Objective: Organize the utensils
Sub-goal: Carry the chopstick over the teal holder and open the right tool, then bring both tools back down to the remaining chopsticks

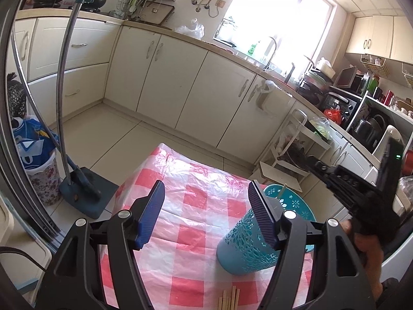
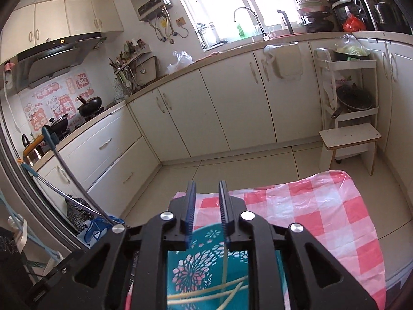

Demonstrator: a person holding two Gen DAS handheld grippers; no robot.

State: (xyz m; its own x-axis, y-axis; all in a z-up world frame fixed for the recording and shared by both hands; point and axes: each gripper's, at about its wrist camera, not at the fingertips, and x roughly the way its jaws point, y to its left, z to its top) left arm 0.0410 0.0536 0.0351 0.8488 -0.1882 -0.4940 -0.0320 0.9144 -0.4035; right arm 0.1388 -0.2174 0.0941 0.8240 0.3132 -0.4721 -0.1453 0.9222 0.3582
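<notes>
A teal cut-out utensil holder (image 1: 247, 242) stands on the red-and-white checked tablecloth (image 1: 196, 206); one chopstick (image 1: 282, 191) sticks out of its top. Several loose wooden chopsticks (image 1: 228, 298) lie on the cloth near the front edge. My left gripper (image 1: 206, 206) is open and empty, its right finger next to the holder. My right gripper (image 2: 207, 214) hovers right above the holder (image 2: 206, 263), jaws a small gap apart with nothing between them. Chopsticks (image 2: 211, 293) lie inside the holder below it. The right gripper also shows in the left wrist view (image 1: 307, 161).
A mop and blue base (image 1: 85, 193) and a floral bin (image 1: 41, 178) stand on the floor left of the table. A white stool (image 2: 348, 139) and a rack with a pan (image 2: 351, 85) stand beyond it. Cabinets (image 2: 232, 98) line the far walls.
</notes>
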